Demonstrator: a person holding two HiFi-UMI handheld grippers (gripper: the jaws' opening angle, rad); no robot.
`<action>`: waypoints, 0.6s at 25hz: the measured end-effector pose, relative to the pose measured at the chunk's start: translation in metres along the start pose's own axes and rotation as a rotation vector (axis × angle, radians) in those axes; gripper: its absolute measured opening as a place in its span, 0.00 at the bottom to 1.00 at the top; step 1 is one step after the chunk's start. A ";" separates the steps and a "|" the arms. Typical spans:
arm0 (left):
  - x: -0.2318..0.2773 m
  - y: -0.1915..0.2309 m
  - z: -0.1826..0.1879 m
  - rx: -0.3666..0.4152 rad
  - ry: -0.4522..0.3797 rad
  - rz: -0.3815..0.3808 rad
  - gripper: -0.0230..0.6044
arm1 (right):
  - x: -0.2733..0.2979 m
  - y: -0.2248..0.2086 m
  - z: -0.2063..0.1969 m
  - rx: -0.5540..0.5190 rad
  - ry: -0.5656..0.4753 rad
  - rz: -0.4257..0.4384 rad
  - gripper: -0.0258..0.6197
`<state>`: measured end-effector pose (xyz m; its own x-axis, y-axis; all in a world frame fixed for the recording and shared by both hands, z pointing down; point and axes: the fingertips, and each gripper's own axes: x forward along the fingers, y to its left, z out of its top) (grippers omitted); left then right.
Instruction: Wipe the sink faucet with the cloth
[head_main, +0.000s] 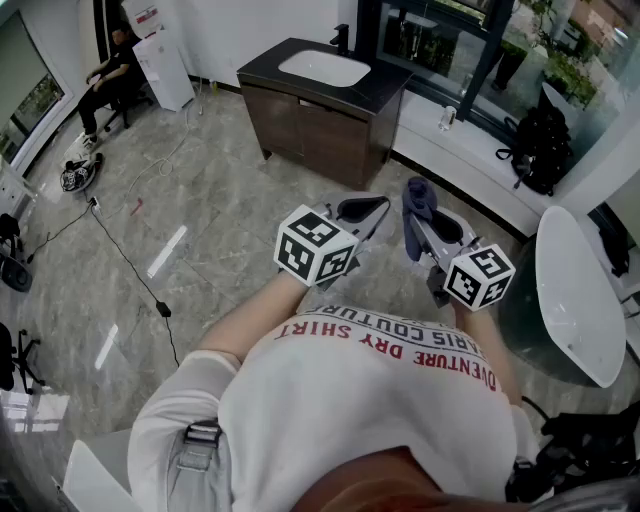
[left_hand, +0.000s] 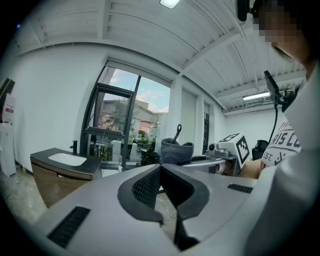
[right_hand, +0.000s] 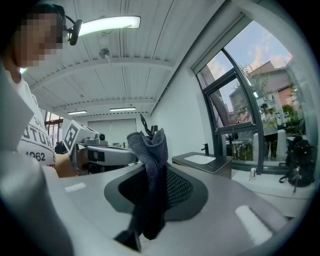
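Closest to the head camera is the person's white T-shirt with red lettering (head_main: 350, 400), filling the bottom of the head view. Both forearms reach out from it toward 12 o'clock.

The left gripper (head_main: 365, 212), grey plastic with a black-and-white marker cube, points to about 1 o'clock. In the left gripper view (left_hand: 161, 167) its ribbed black pads meet at the tips with nothing caught between them.

Just beside it, at 3 o'clock from it, the right gripper (head_main: 425, 222) is pressed together on a dark blue-grey terry cloth (head_main: 417, 203). In the right gripper view the cloth (right_hand: 150, 165) is pinched low in the jaws (right_hand: 152, 172), and its free end stands up in a bunched fold above the pads. The two grippers are near each other but apart.

Beyond them spreads the grey marble-patterned floor (head_main: 230, 210), with a thin black cable (head_main: 125, 260) trailing across it at 9 o'clock.

Further off, at 12 o'clock, stands a brown wooden vanity cabinet (head_main: 320, 125) with a dark countertop holding a white oval basin (head_main: 323, 67). The black sink faucet (head_main: 342, 38) rises upright at the basin's far edge, well apart from the cloth.

A black backpack (head_main: 540, 145) sits on the white window ledge at 2 o'clock. At 11 o'clock a seated person (head_main: 105, 85) is by the far wall.
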<state>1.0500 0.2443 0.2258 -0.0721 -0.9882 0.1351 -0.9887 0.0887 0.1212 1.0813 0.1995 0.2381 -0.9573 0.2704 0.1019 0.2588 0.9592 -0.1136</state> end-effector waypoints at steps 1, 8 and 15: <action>0.000 0.000 -0.002 0.000 -0.001 0.000 0.04 | 0.000 0.000 -0.003 0.000 0.000 -0.001 0.16; 0.003 0.003 -0.008 -0.006 0.001 -0.009 0.04 | 0.004 -0.002 -0.011 0.006 0.009 -0.004 0.16; 0.005 0.012 -0.020 -0.030 0.007 -0.017 0.04 | 0.012 -0.001 -0.025 0.031 0.020 0.006 0.16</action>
<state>1.0407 0.2434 0.2478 -0.0546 -0.9886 0.1400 -0.9853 0.0761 0.1531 1.0730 0.2041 0.2640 -0.9529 0.2781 0.1213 0.2602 0.9546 -0.1448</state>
